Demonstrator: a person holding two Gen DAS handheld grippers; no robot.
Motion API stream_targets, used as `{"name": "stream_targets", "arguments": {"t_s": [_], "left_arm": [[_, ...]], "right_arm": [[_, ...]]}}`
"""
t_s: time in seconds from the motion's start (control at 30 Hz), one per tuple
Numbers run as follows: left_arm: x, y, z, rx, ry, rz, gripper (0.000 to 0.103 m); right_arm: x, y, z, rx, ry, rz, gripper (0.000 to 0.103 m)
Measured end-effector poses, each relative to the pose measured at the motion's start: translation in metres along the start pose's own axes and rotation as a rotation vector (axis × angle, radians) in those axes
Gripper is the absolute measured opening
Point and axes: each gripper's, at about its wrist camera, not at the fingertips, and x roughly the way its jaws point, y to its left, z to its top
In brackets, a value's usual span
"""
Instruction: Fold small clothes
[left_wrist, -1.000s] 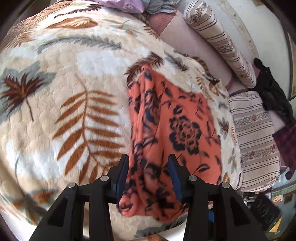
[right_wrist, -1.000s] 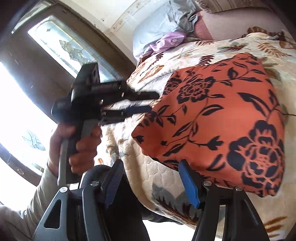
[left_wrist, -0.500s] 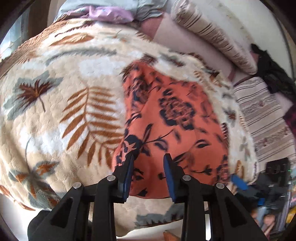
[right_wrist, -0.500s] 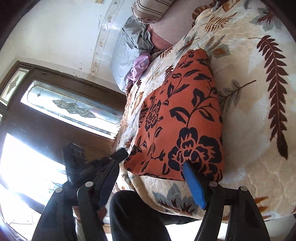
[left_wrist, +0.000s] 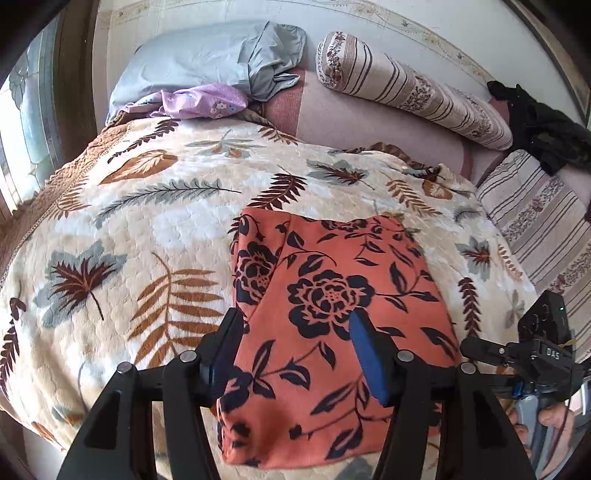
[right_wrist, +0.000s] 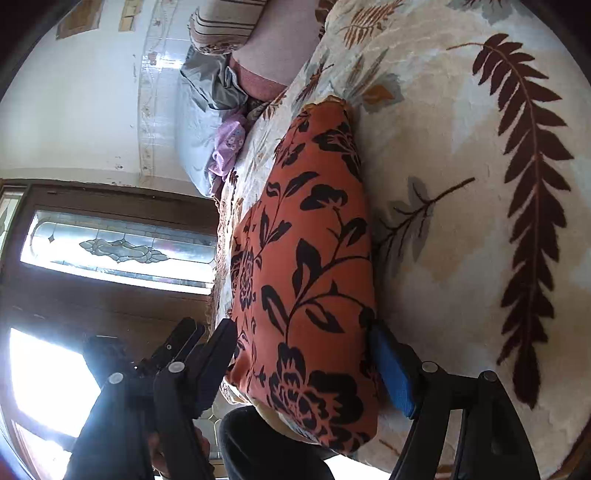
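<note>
Fabric in orange with black flowers, one folded garment (left_wrist: 332, 317), lies flat on the leaf-patterned blanket (left_wrist: 147, 229) near the bed's front edge; its near hem is partly hidden behind the left gripper (left_wrist: 295, 354), whose jaws stand wide apart above the cloth and hold nothing. In the right wrist view the right gripper (right_wrist: 306, 365) is likewise spread wide, one finger at each side of the garment's near end; whether the pads touch the cloth cannot be told. The other gripper's body is cut off at each frame's edge. At the headboard sit one grey pillow (left_wrist: 192, 62), one lilac cloth (left_wrist: 203, 101), one striped bolster (left_wrist: 413, 92) and a dark garment (left_wrist: 543, 125).
</note>
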Motion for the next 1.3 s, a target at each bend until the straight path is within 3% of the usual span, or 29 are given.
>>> {"name": "stream_targets", "arguments": {"t_s": [0.03,0.07,0.1,0.2,0.27,0.33,0.37,0.5,0.6,0.7,0.73,0.77,0.83,0.9,0.97,1.0,1.03,1.13,1.2,1.3], "left_arm": [[0.017,0.001,-0.003,-0.001,0.042,0.04,0.061],[0.036,0.004,-0.008,-0.015,0.108,0.069,0.061],[0.049,0.011,-0.016,-0.031,0.153,0.07,0.061],[0.053,0.027,-0.028,-0.09,0.11,0.008,0.064],[0.056,0.033,-0.029,-0.117,0.12,-0.032,0.064],[0.058,0.036,-0.031,-0.134,0.12,-0.052,0.065],[0.058,0.037,-0.032,-0.133,0.116,-0.051,0.066],[0.055,0.035,-0.034,-0.128,0.107,-0.053,0.066],[0.055,0.039,-0.034,-0.145,0.112,-0.064,0.066],[0.055,0.041,-0.034,-0.155,0.117,-0.077,0.067],[0.055,0.043,-0.034,-0.158,0.117,-0.077,0.067],[0.055,0.044,-0.035,-0.161,0.117,-0.079,0.067],[0.054,0.046,-0.036,-0.167,0.119,-0.083,0.067],[0.055,0.045,-0.036,-0.163,0.12,-0.082,0.068],[0.055,0.042,-0.035,-0.151,0.118,-0.074,0.069],[0.054,0.042,-0.036,-0.148,0.116,-0.072,0.069],[0.054,0.043,-0.036,-0.151,0.115,-0.073,0.069],[0.054,0.045,-0.036,-0.164,0.12,-0.081,0.069],[0.054,0.043,-0.036,-0.16,0.118,-0.075,0.069],[0.054,0.043,-0.035,-0.156,0.116,-0.073,0.069]], "right_arm": [[0.008,-0.003,0.002,0.002,0.019,-0.017,0.074],[0.014,-0.003,0.001,-0.012,0.038,-0.044,0.053],[0.016,0.002,0.0,-0.057,0.03,-0.092,0.047],[0.017,0.041,-0.017,-0.302,0.005,-0.305,0.036],[0.025,0.032,-0.018,-0.3,0.035,-0.339,0.036],[0.02,0.007,-0.01,-0.175,0.042,-0.218,0.038],[0.014,0.002,-0.008,-0.135,0.049,-0.177,0.046],[-0.011,0.013,0.007,-0.12,-0.013,-0.11,0.072],[-0.004,0.016,0.036,-0.084,-0.032,-0.073,0.08],[0.032,0.005,0.056,-0.013,0.052,-0.087,0.076],[0.04,0.012,0.054,-0.059,0.064,-0.132,0.062],[0.042,0.032,0.046,-0.189,0.03,-0.23,0.046],[0.041,0.068,0.022,-0.424,-0.029,-0.405,0.039],[0.049,0.067,0.018,-0.46,-0.016,-0.473,0.039],[0.045,0.042,0.032,-0.313,-0.014,-0.399,0.044],[0.039,0.034,0.036,-0.244,-0.017,-0.35,0.058],[0.035,0.029,0.039,-0.202,-0.014,-0.321,0.064],[0.017,0.029,0.05,-0.137,-0.052,-0.186,0.068],[0.016,0.026,0.065,-0.09,-0.087,-0.148,0.085],[0.045,0.007,0.091,-0.002,-0.022,-0.15,0.083]]}}
